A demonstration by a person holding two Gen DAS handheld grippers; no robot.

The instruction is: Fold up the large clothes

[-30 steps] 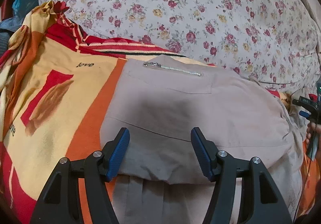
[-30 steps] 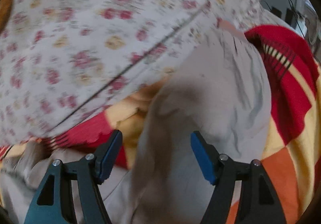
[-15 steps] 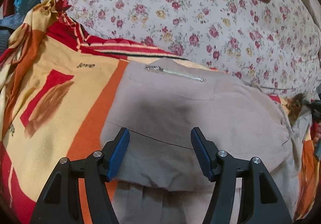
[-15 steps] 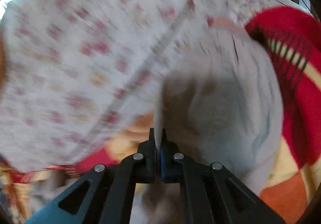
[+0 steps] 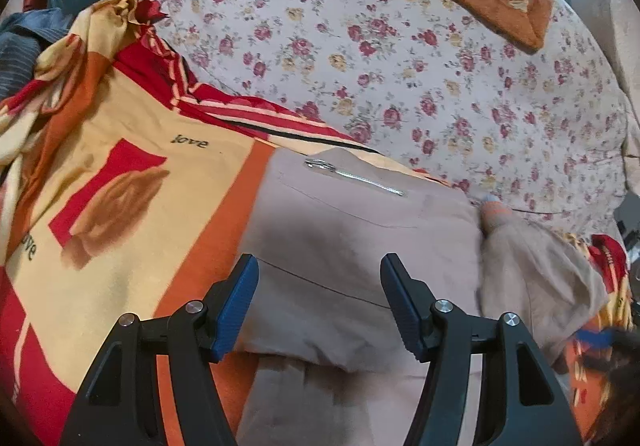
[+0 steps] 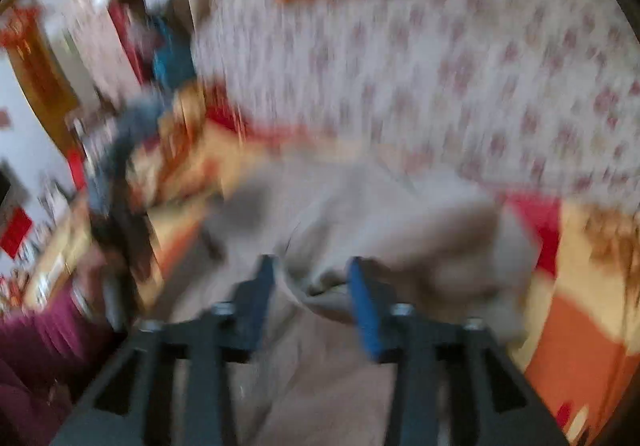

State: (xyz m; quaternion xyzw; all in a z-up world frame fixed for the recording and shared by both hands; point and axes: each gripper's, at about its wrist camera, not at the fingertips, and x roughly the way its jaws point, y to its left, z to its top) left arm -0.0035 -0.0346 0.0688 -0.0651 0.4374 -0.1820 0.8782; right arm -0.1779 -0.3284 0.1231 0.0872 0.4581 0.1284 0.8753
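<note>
The tan pants (image 5: 344, 246) lay folded on the bright blanket (image 5: 120, 198) on the bed, the left tool (image 5: 318, 298) held wide apart over them, while the blurry right tool (image 6: 312, 286) was opening with cloth bunched between its jaws.

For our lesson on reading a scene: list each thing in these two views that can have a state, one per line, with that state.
Garment: beige, partly folded, right end bunched up.
Zip: closed.
Blanket: spread under the garment, rumpled at far left.
Left gripper: jaws open over the garment, holding nothing.
Right gripper: jaws opening, bunched cloth between them; view blurred.
</note>
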